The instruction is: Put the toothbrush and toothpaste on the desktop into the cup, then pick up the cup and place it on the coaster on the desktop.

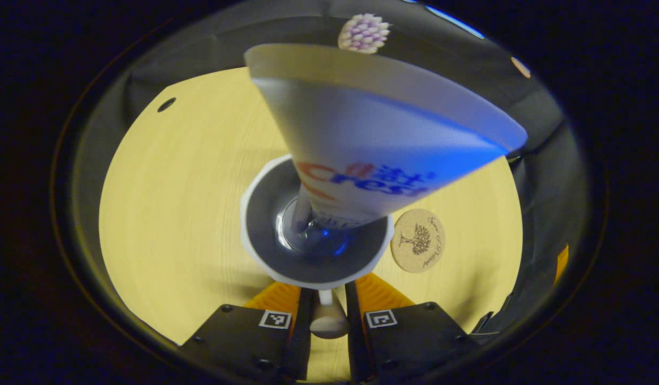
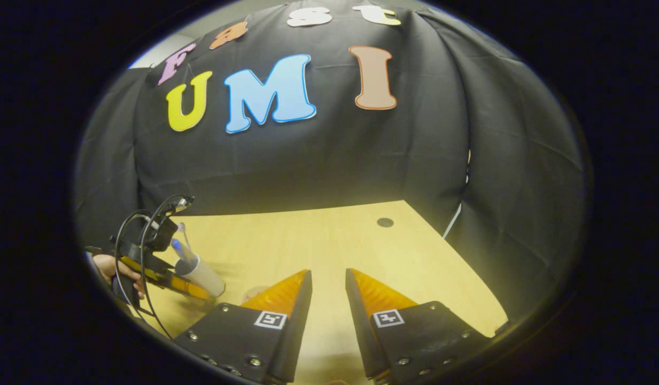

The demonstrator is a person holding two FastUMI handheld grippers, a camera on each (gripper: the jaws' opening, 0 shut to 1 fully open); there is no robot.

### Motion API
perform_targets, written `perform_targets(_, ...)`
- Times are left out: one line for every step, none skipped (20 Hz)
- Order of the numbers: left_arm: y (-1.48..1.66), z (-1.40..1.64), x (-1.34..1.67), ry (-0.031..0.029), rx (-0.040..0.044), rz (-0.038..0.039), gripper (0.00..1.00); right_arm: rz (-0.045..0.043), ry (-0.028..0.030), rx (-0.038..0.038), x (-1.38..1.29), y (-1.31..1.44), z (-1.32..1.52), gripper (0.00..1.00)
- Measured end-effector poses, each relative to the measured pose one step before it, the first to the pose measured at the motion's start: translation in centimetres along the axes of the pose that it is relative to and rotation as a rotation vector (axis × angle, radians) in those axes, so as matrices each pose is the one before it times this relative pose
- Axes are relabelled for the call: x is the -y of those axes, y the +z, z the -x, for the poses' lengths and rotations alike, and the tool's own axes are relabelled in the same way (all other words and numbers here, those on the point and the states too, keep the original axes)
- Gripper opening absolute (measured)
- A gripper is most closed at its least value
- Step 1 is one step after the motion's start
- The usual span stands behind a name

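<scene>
In the left gripper view I look down into a white cup (image 1: 265, 251) holding a toothpaste tube (image 1: 372, 144), which stands cap down. The bristled head of the toothbrush (image 1: 364, 33) shows past the tube's flat end. My left gripper (image 1: 326, 293) is shut on the cup's handle (image 1: 328, 320). A round cork coaster (image 1: 417, 240) lies on the desktop just right of the cup. In the right gripper view the cup (image 2: 202, 274) is tilted in the left gripper (image 2: 163, 278) at the far left, the coaster (image 2: 253, 293) close by. My right gripper (image 2: 328, 272) stands open over bare desktop.
The pale wooden desktop (image 2: 318, 240) has a small dark hole (image 2: 385, 222) near its far right corner. Black cloth walls close it in at the back and sides. A hand (image 2: 111, 270) and cables trail behind the left gripper.
</scene>
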State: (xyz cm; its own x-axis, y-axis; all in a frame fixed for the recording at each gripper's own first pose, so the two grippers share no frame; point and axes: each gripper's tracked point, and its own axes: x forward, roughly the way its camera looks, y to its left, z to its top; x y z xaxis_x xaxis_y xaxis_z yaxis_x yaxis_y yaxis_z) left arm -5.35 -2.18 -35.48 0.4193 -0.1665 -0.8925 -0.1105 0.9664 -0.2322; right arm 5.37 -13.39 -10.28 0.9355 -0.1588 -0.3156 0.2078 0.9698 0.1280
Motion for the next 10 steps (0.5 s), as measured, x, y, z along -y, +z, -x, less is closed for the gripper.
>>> perform_targets(0.041, 0.078, 0.169, -0.01056, 0.00516, 0.00511, 0.34, 0.00327, -0.00687, 0.00073, 0.307, -0.008, 0.013, 0.45)
perform_targets(-0.008, 0.161, 0.168, -0.00851, 0.00508, 0.00408, 0.34, 0.00099, 0.00066, -0.00241, -0.009, -0.124, 0.119, 0.45)
perform_targets(0.0, 0.131, 0.22, -0.00223, 0.00322, -0.00155, 0.35, -0.00452, 0.00355, 0.00094, 0.029, -0.075, -0.002, 0.44)
perform_targets(0.02, 0.287, 0.081, 0.00234, 0.00601, -0.01007, 0.34, -0.00753, 0.00681, 0.00443, 0.056, 0.02, 0.033, 0.44)
perform_targets(0.064, 0.38, 0.326, -0.0011, 0.0069, -0.01256, 0.34, -0.01169, 0.00538, 0.00269, 0.005, 0.075, 0.088, 0.44)
perform_targets(0.027, 0.434, 0.584, -0.00815, 0.00538, -0.01461, 0.34, -0.01226, 0.00433, 0.00263, 0.085, -0.045, 0.08, 0.44)
perform_targets(0.121, 0.487, 0.626, -0.00868, 0.00479, -0.01432, 0.34, -0.01053, -0.00275, 0.00055, 0.173, -0.018, 0.043, 0.44)
perform_targets(-0.062, 0.447, 0.643, -0.00391, 0.00076, -0.01852, 0.34, -0.00762, 0.00124, -0.00017, 0.167, -0.081, 0.08, 0.44)
perform_targets(-0.102, 0.373, 0.726, -0.00638, -0.00093, -0.01669, 0.34, -0.00618, 0.00084, -0.0013, 0.041, -0.039, 0.05, 0.44)
perform_targets(-0.164, 0.201, 0.942, -0.01071, -0.00219, -0.01583, 0.34, -0.00391, 0.00399, -0.00047, 0.024, 0.074, 0.104, 0.44)
